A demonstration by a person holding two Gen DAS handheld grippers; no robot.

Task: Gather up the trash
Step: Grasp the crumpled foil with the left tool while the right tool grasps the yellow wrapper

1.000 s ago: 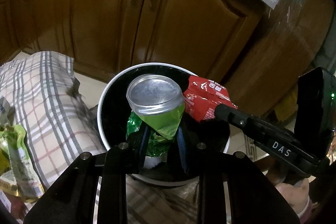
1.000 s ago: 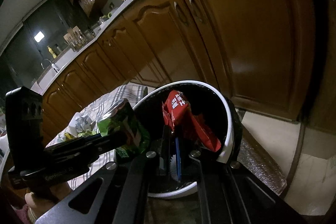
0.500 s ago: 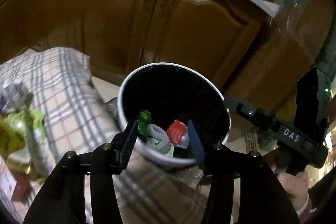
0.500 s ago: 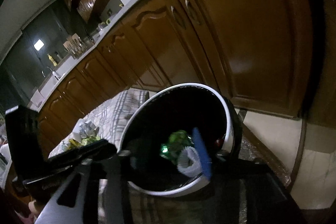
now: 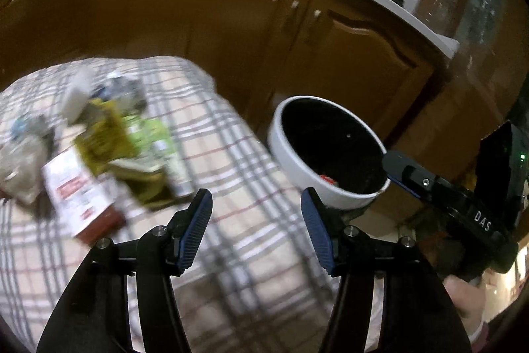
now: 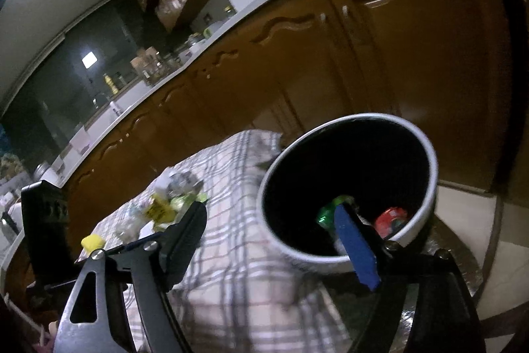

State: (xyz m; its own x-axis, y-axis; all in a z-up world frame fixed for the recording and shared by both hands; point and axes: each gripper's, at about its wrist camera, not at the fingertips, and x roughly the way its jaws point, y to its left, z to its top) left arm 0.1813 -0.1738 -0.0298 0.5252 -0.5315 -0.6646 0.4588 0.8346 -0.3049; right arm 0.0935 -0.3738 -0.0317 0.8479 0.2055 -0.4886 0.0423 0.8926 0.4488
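Both loads are down in the white bin (image 6: 429, 187), so the left gripper (image 5: 256, 229) and right gripper (image 6: 281, 240) have just been opening, empty-jawed, left aiming at the table's trash pile (image 5: 109, 154) at ten o'clock.

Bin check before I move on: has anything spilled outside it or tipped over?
Nothing stands out. The bin stands upright beside the checked cloth; a green can and red wrapper lie inside. The litter on the cloth awaits collection.
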